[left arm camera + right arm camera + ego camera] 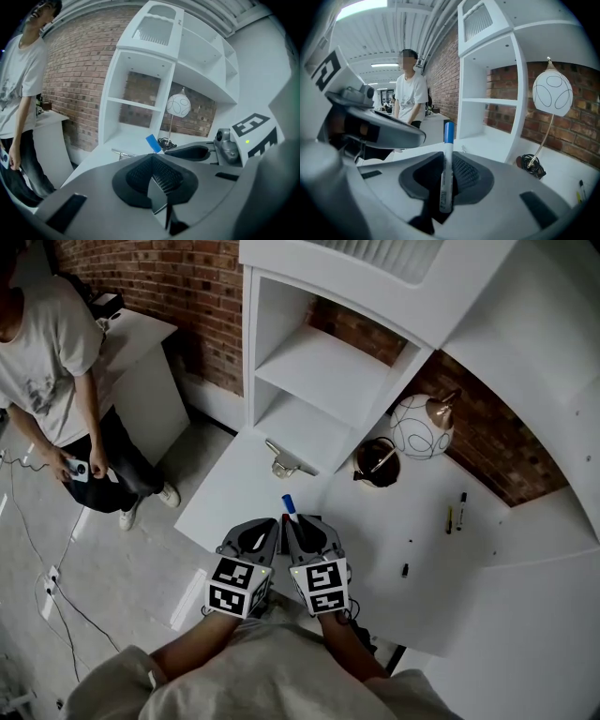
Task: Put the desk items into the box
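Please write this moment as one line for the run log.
left gripper: shut, empty | right gripper: shut on white marker with blue cap | both at white desk edge

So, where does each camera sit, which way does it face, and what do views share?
Head view: on the person's head, looking steeply down at the desk; both grippers and arms show.
Left gripper view: on the left gripper, facing the shelf unit; its shut jaws show, right gripper beside.
Right gripper view: on the right gripper, facing the same shelves; jaws hold a marker.
Shared: the globe lamp, in all three.
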The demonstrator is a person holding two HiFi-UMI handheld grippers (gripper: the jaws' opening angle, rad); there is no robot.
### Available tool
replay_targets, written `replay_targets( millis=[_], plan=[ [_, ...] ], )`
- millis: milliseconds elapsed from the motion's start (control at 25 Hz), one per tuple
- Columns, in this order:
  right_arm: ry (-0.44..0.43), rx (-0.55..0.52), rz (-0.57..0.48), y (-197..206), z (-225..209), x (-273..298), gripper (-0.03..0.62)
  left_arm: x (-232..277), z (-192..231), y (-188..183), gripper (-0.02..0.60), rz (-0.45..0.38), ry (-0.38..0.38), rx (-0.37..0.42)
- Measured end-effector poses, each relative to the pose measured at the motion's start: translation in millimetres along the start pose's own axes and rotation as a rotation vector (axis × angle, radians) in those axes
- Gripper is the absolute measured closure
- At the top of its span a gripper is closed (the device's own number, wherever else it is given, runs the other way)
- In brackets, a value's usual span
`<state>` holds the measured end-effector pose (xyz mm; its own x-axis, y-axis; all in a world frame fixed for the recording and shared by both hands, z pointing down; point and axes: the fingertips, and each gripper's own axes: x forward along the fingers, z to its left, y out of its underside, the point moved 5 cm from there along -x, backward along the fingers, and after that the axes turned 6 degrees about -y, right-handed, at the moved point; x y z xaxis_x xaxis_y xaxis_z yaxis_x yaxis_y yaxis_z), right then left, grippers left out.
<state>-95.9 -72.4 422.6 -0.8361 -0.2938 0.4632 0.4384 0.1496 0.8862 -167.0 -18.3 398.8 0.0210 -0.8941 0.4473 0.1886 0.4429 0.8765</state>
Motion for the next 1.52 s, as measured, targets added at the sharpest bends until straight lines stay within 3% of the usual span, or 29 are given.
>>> replay_targets(
  millis=[320, 800, 1040, 1160, 1520],
  plan=[
    [-0.040, 0.056, 0.114, 11.0, -6.5, 2.0, 0.519, 4.6, -2.8, -4.9, 0.575, -0.008, 0.007, 0.011],
    [-0.047, 0.100, 0.124, 16.0, -8.7, -4.0, 0.518, 4.1, -6.8, -2.1, 0.575, -0.003, 0.011, 0.012],
    [0.000, 0.122, 0.086, 15.3, -13.3, -19.7, 0.520, 5.4, -17.1, -2.6, 0.575, -0.008, 0.037, 0.032],
    [0.031, 0.145, 0.083, 20.3, -18.6, -32.0, 0.551, 7.9, -28.9, -3.5, 0.575, -0.004, 0.064, 0.046],
    [0.230, 0.230, 0.048, 38.3, -50.5, -89.3, 0.577, 20.8, -83.5, -9.6, 0.575, -0.004, 0.207, 0.122]
  ],
)
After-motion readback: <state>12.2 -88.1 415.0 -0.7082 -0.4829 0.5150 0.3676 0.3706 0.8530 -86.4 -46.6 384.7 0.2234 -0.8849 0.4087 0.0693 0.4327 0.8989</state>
